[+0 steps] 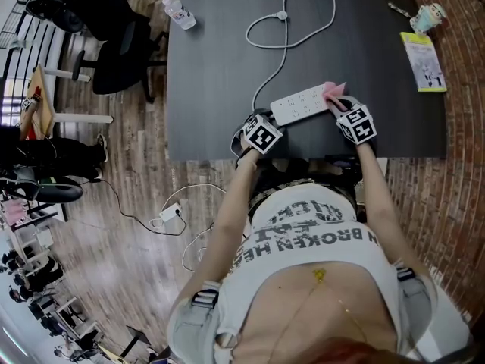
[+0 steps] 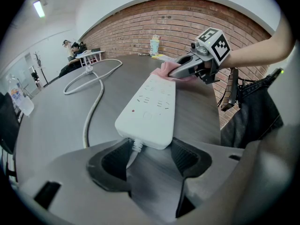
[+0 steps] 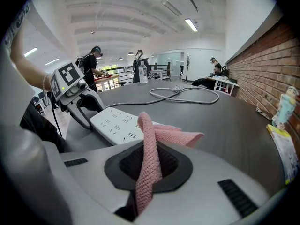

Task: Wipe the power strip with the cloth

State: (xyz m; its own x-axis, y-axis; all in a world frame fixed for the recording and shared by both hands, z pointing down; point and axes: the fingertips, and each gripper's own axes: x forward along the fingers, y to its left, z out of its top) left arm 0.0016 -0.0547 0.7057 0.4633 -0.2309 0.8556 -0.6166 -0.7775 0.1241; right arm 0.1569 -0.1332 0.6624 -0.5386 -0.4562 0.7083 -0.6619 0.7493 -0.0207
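Note:
A white power strip (image 1: 301, 105) lies near the front edge of the dark table (image 1: 220, 67). My left gripper (image 1: 261, 135) is at its cable end. In the left gripper view the jaws stand wide against both sides of that end of the strip (image 2: 150, 109), holding it at my left gripper (image 2: 150, 158). My right gripper (image 1: 355, 120) is shut on a pink cloth (image 1: 334, 91), which rests on the strip's far right end. In the right gripper view the cloth (image 3: 173, 136) runs up out of my right gripper (image 3: 149, 161) and folds onto the strip (image 3: 117, 124).
The strip's white cable (image 1: 288, 17) loops across the back of the table. A water bottle (image 1: 179, 12) lies at the back left corner. A leaflet (image 1: 423, 61) and a small figure cup (image 1: 428, 17) are at the back right. A black chair (image 1: 121, 51) stands left of the table.

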